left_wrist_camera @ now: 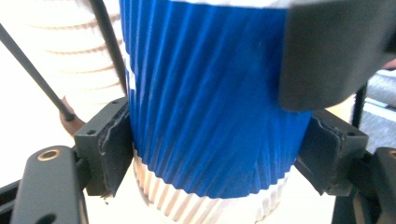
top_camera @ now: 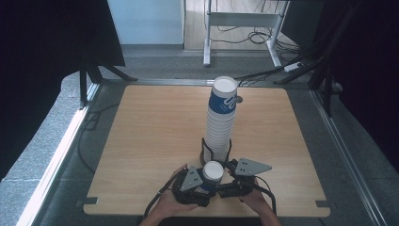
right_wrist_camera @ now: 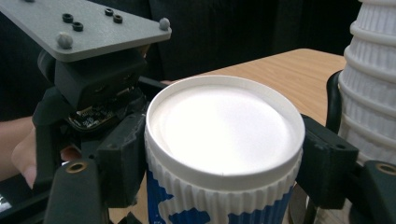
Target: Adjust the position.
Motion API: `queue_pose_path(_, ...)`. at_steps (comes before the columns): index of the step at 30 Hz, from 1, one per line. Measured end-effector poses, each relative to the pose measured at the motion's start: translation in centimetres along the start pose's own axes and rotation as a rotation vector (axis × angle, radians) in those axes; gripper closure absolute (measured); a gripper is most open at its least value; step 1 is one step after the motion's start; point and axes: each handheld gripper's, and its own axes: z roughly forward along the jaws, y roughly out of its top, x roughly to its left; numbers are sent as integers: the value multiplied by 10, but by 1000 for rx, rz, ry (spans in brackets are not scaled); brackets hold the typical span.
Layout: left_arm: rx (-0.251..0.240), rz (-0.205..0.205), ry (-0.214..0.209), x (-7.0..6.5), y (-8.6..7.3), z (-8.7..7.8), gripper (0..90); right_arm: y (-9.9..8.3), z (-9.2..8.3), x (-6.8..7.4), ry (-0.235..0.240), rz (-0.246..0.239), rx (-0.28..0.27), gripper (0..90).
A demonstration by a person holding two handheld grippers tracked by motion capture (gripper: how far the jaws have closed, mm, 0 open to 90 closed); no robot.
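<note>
Near table (top_camera: 141,141) edge, both hands hold grippers around one upside-down blue-and-white cup (top_camera: 212,175). Left gripper (top_camera: 200,184): jaws closed on cup's blue ribbed wall (left_wrist_camera: 210,102), pads pressing either side low on it. Right gripper (top_camera: 225,181): jaws clamped on same cup just under its white base (right_wrist_camera: 224,126), from opposite side; grey plate of left gripper (right_wrist_camera: 84,28) close behind it. Cup sits just in front of tall stack (top_camera: 220,120) of inverted cups held in black wire holder (top_camera: 203,149) at table centre. Beyond table: grey floor, cables, white desk legs (top_camera: 207,33)
</note>
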Motion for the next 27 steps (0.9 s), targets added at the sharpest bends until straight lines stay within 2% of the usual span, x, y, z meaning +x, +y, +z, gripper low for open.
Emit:
queue_pose_path(5,5,-8,21,6,0,-4,205,4,-6,-1,-8,5,-10,208)
queue_pose_path(7,15,5,39,8,0,-5,205,5,-8,-2,-11,7,-14,208)
queue_pose_path(8,30,27,63,9,0,-6,205,7,-13,-3,-18,8,-18,208)
queue_pose_path(11,41,39,80,9,1,-7,205,8,-18,-5,-26,9,-22,208)
queue_pose_path(16,102,107,146,9,1,-8,205,8,-32,-10,-53,15,-7,212)
queue_pose_path(17,102,107,146,9,1,-8,205,8,-32,-10,-53,15,-7,212)
queue_pose_path(20,143,153,178,4,1,-4,206,5,-34,-13,-49,31,37,210)
queue_pose_path(21,143,153,178,4,1,-4,206,5,-34,-13,-49,31,37,210)
queue_pose_path(22,172,190,204,1,0,-2,206,2,-33,-13,-46,34,59,208)
queue_pose_path(23,172,190,204,1,0,-2,206,1,-33,-13,-45,36,67,207)
queue_pose_path(24,196,230,225,-2,0,0,207,0,-33,-13,-43,38,76,206)
queue_pose_path(25,196,230,225,-2,0,0,206,0,-33,-13,-43,38,76,206)
queue_pose_path(26,213,259,236,-5,0,1,207,-2,-34,-13,-42,37,93,203)
queue_pose_path(27,213,259,236,-5,0,1,207,-2,-34,-13,-41,36,101,200)
